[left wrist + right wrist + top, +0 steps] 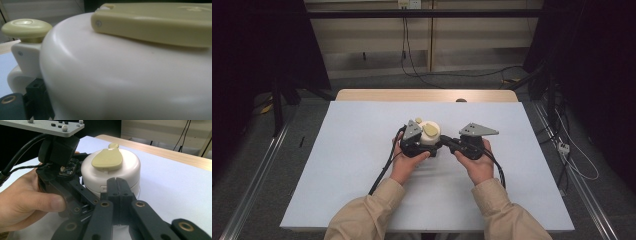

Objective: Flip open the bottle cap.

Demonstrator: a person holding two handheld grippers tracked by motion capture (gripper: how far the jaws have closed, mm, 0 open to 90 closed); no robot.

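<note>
I see the round cream container (430, 134) sitting mid-table on the pale blue mat (352, 150), its tan lid handle (107, 158) on top. My left gripper (418, 142) is pressed against its side, but I cannot tell how its jaws stand. My right gripper (119, 185) has its jaws pressed together with nothing between them, tips right at the container's lower front wall.

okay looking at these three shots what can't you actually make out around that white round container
- Left gripper jaws: high view, hidden behind the white container; grip uncertain.
- Container's base: right gripper view, covered by the shut right gripper.
- Container's far side and handle end: left gripper view, cut off by the frame.
</note>
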